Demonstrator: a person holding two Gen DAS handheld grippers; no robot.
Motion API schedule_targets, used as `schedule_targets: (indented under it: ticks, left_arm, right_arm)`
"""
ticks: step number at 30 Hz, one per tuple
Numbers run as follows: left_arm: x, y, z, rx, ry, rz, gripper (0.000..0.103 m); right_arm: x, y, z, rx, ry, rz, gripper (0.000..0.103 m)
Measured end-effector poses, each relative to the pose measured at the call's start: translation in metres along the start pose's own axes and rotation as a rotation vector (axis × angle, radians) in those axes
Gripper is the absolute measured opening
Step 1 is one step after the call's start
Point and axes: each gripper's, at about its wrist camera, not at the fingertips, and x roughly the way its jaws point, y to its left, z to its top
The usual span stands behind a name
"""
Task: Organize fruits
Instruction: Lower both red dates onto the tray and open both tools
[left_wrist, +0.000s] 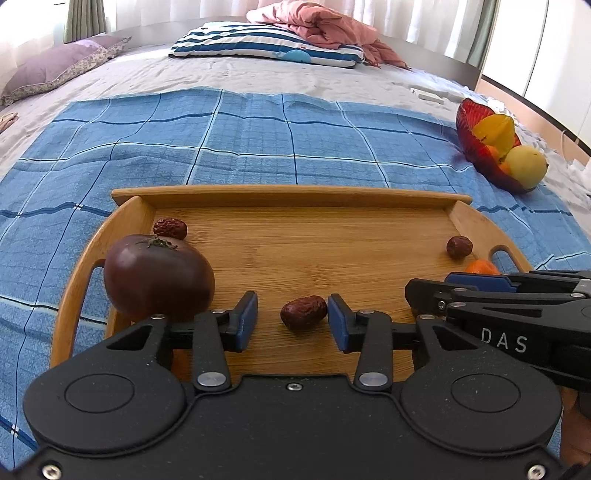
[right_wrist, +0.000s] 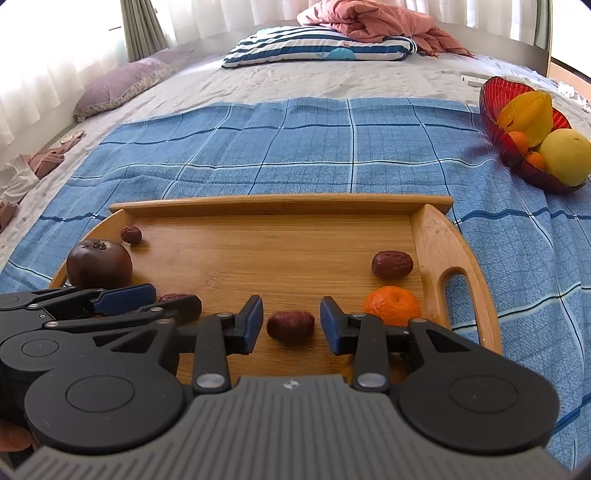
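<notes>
On the wooden tray, each gripper straddles a date without gripping it: the left gripper stands released around one date, the right gripper likewise around another date. A tomato and tangerine lie nearby (the red bowl sits well apart on the blue cloth).

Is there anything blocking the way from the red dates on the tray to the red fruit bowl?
Nothing visible does. Past the wooden tray's rim only bare blue checked cloth lies before the red bowl. Each date sits between open pads.
</notes>
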Motion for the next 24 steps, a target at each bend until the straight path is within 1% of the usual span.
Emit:
schedule_targets:
  ticks: [5, 10, 20, 24]
  left_arm:
    - [-0.001, 0.001, 0.000, -0.010, -0.003, 0.002, 0.044]
    - [-0.005, 0.003, 0.000, -0.018, -0.010, 0.008, 0.053]
    - [-0.014, 0.009, 0.000, -0.042, -0.021, 0.002, 0.062]
    - [-0.019, 0.009, 0.001, -0.048, -0.030, 0.001, 0.067]
  right_arm:
    - [-0.002, -0.002, 0.000, 0.009, -0.011, 0.007, 0.057]
    - [-0.006, -0.005, -0.002, 0.020, -0.025, 0.015, 0.060]
    - [-0.014, -0.009, -0.005, 0.047, -0.060, 0.042, 0.068]
    - [-0.019, -0.012, -0.007, 0.055, -0.083, 0.047, 0.071]
